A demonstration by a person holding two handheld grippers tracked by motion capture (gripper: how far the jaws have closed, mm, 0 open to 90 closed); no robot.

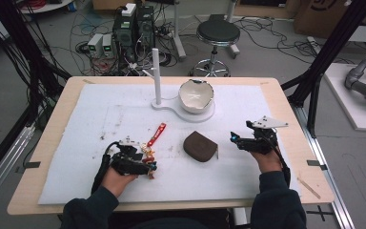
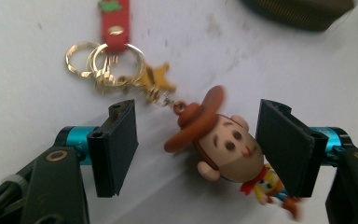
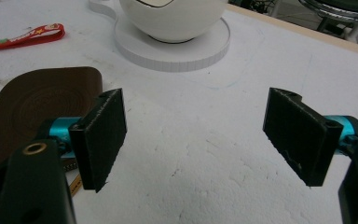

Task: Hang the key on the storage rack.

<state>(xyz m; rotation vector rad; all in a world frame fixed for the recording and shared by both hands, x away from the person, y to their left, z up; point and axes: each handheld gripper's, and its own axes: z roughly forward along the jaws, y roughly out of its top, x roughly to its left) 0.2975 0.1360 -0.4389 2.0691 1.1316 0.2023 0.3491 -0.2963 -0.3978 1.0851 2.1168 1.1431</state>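
Cowboy-figure keychain [image 2: 219,140], red strap at 12 o'clock, lies between spread left tongs [image 2: 198,149]; its legs blur. Right tongs [image 3: 196,140] spread, empty.

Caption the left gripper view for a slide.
Open left gripper straddles a cowboy keychain lying on the white mat, its red strap beyond.

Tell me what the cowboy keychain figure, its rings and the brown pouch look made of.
The cowboy-hatted keychain figure: likely soft moulded rubber or PVC, matte, with rounded edges. The gold split rings: metal, shiny with bright glints. The dark brown rounded pouch: possibly leather or faux leather, with concentric ridges and a dull sheen.
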